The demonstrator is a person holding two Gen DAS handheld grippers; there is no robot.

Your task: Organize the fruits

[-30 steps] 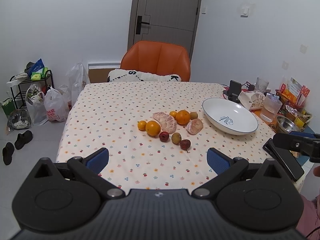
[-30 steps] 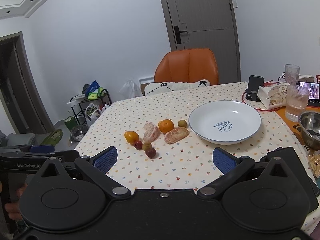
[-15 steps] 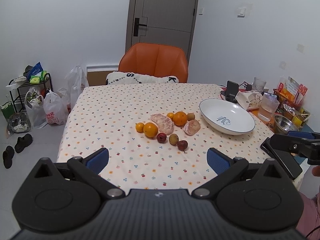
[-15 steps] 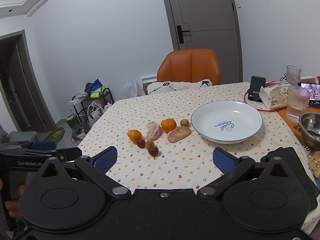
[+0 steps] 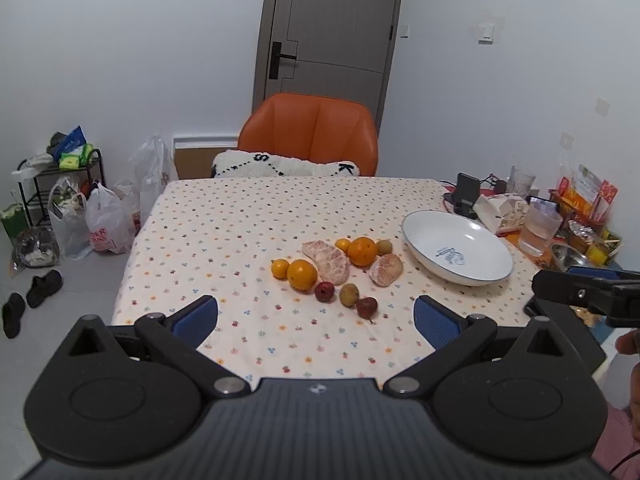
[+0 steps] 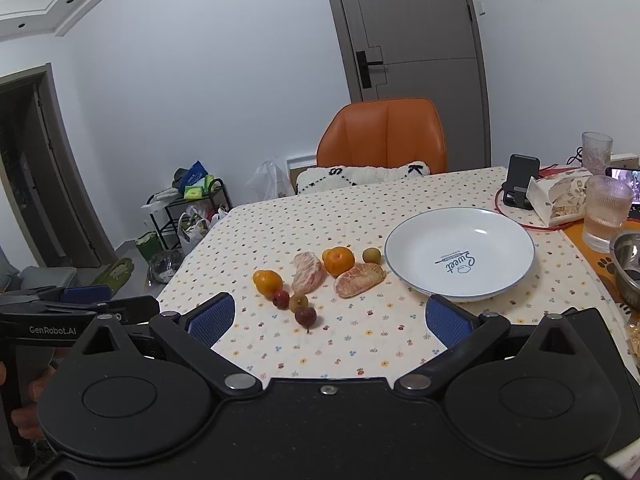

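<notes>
orange and red fruit lies in a loose cluster on the flower-print tablecloth (image 5: 248,216), left of the white plate (image 5: 476,236), which holds nothing.

cluster contents, left wrist view:
- two small oranges (image 5: 302,274) touching at the left edge.
- a large orange (image 5: 362,251) at the back, with a smaller orange just beside it on the left and a small green fruit (image 5: 385,246) on the right.
- two peeled citrus pieces (image 5: 326,261), one long in the middle, one nearer the plate.
- a front row of three small fruits: red (image 5: 324,291), green-brown (image 5: 349,294), dark red (image 5: 366,307).

left gripper (image 5: 316,318): blue pads spread wide, nothing between them, held above the near table edge, apart from the fruit.

right gripper (image 6: 328,318): pads spread wide, nothing between them, also short of the fruit; the dark red fruit (image 6: 305,316) appears between its pads, farther back.

behind the table stands an orange chair (image 6: 382,136). a drinking glass (image 6: 606,216) and a metal bowl (image 6: 628,264) stand right of the plate.
</notes>
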